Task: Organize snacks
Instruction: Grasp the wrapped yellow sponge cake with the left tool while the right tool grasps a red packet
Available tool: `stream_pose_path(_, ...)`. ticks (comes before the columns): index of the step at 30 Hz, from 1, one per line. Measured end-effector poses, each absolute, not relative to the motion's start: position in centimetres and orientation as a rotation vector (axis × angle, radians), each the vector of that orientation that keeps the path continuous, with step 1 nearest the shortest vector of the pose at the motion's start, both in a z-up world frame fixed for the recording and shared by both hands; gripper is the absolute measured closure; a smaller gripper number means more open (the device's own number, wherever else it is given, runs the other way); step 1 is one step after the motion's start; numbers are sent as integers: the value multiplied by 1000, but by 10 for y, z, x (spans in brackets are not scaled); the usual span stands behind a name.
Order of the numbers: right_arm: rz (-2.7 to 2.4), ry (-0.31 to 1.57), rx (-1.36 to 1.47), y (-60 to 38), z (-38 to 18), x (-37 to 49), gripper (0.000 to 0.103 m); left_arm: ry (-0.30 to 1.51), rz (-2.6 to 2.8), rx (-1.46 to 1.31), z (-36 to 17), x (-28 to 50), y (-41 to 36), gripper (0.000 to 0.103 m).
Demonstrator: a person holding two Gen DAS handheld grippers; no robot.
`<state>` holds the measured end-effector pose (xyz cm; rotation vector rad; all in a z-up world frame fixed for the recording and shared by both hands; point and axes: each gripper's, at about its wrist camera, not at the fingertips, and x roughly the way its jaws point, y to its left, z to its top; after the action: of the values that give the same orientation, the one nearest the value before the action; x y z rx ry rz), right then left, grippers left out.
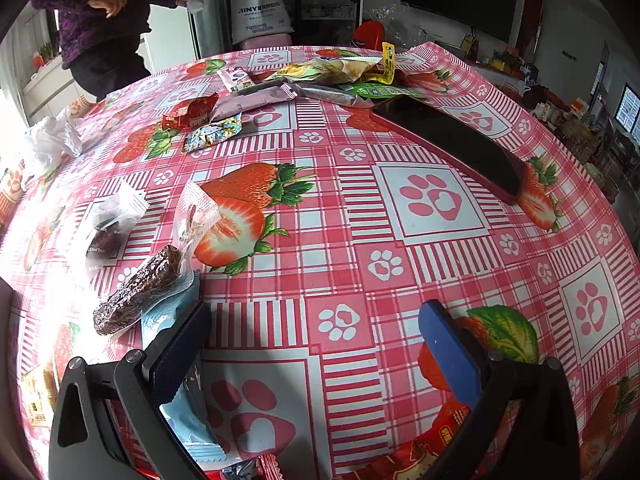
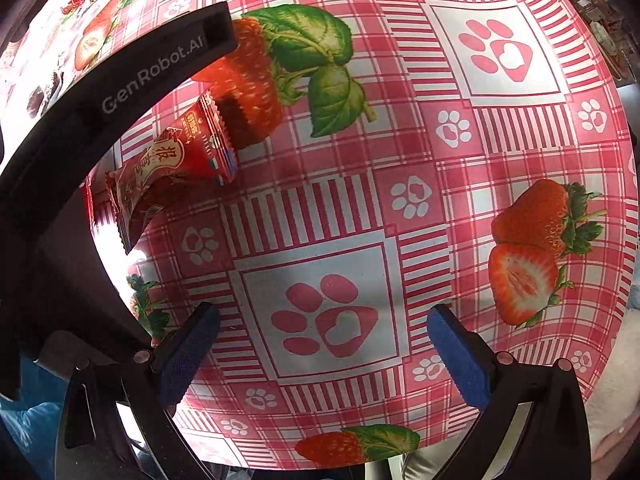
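Observation:
My left gripper (image 1: 316, 332) is open and empty, low over the strawberry tablecloth (image 1: 432, 200). A light blue packet (image 1: 188, 420) lies under its left finger and a red packet (image 1: 440, 436) under its right finger. A brown bar in clear wrap (image 1: 136, 292) and a dark snack in clear wrap (image 1: 108, 232) lie to its left. A pile of mixed packets (image 1: 320, 76) lies at the far side, with a red packet (image 1: 192, 114) and a small blue one (image 1: 212, 134) nearer. My right gripper (image 2: 324, 336) is open and empty above bare cloth. A red packet (image 2: 176, 164) lies to its upper left, beside the left gripper's black body (image 2: 120, 92).
A dark phone-like slab (image 1: 452, 140) lies on the right of the table. Crumpled white plastic (image 1: 52, 140) sits at the left edge. A person in purple (image 1: 104, 20) stands beyond the far side. The table's near edge shows in the right wrist view (image 2: 360, 468).

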<state>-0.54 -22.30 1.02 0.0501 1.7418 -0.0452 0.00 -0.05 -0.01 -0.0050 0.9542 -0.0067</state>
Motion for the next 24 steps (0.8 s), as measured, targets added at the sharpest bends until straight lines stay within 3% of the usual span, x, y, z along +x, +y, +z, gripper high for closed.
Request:
stream_pose_path(6, -42, 1829, 56, -225, 3, 24, 0, 973, -17, 12, 0, 2, 0, 0)
stream_pose_path(14, -43, 1816, 56, -226, -3, 39, 0, 1353, -158, 116, 9, 32, -8, 0)
stream_pose_path(20, -42, 1769, 49, -224, 0, 41, 0, 1215, -225, 164, 71, 5, 40, 0)
stream_pose_path(24, -41, 1737, 44, -222, 3, 40, 0, 1226, -214, 268, 80, -20, 105, 0)
